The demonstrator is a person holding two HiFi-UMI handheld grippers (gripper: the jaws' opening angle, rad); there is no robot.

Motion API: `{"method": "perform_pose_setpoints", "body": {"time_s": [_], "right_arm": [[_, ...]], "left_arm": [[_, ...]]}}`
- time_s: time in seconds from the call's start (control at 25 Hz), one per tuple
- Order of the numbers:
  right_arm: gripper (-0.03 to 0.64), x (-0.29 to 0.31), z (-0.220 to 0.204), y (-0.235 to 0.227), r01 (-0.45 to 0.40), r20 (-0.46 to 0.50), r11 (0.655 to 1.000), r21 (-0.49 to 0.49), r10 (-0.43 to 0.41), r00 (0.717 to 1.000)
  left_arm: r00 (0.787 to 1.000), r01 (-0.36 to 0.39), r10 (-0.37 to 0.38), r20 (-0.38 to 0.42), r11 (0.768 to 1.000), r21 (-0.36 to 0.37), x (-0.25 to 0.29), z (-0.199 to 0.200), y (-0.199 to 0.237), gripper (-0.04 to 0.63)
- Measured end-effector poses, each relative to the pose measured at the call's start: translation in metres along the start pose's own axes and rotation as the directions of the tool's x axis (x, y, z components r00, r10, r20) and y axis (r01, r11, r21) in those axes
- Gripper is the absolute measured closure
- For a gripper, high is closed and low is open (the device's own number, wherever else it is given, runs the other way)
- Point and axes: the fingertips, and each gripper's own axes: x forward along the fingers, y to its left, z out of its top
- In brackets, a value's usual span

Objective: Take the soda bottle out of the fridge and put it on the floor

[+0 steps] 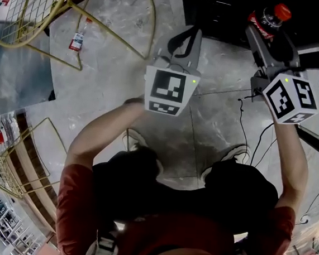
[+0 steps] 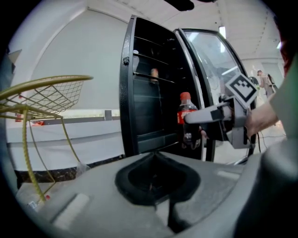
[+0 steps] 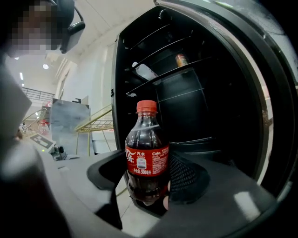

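– Grey marbled floor (image 1: 98, 68) underfoot, then?
– Yes, it fills most of the head view. At its far edge stands a black fridge (image 2: 144, 93) with its glass door (image 2: 209, 60) swung open to the right.
– Anything else big?
– A gold wire rack (image 1: 42, 6) at the far left. The person (image 1: 155, 224), in a red top, faces the fridge with one arm out to each tool.
– And the tongs?
– The left gripper (image 2: 156, 179) is clenched on nothing, and its dark pads meet. It sits left of the other one. The right gripper (image 3: 148, 174) grasps the bottle (image 3: 147, 148) by its lower half, with a pad on each side.
– So where is the bottle?
– It is upright in those jaws, in the air just in front of the fridge's open front. It is clear of the shelves and off the floor. It has a red cap, a red label and a dark drink inside.
– Smaller things?
– Black cables (image 1: 259, 139) trail over the tiles on the right. A small clear flask (image 1: 77, 38) lies on the floor by the rack's legs. A can (image 3: 180, 59) stands on an upper fridge shelf.
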Motion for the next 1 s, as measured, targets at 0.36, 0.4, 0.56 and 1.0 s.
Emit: {"method": "perform_pose_setpoints", "body": {"time_s": [0.36,0.4,0.56,1.0], "right_arm": [[0.341,-0.011,-0.043,0.024,-0.055,-0.036,0.997,-0.06,0.053,0.998],[0.341,-0.01,-0.045,0.025,-0.058,-0.038,0.997,-0.058,0.056,0.998],[0.341,-0.011,-0.051,0.027,-0.061,-0.041,0.997,-0.051,0.059,0.997],[0.341,-0.007,-0.081,0.03,-0.078,-0.085,0.995,-0.07,0.072,0.994]], "left_arm": [[0.999,0.035,-0.036,0.025,0.999,0.016,-0.01,-0.008,-0.002,0.597],[0.999,0.036,-0.037,0.026,0.999,0.018,-0.011,-0.009,-0.002,0.597],[0.999,0.041,-0.042,0.028,0.999,0.021,-0.012,-0.012,-0.003,0.597],[0.998,0.059,-0.059,-0.001,0.998,0.031,-0.013,-0.028,-0.008,0.597]]}}
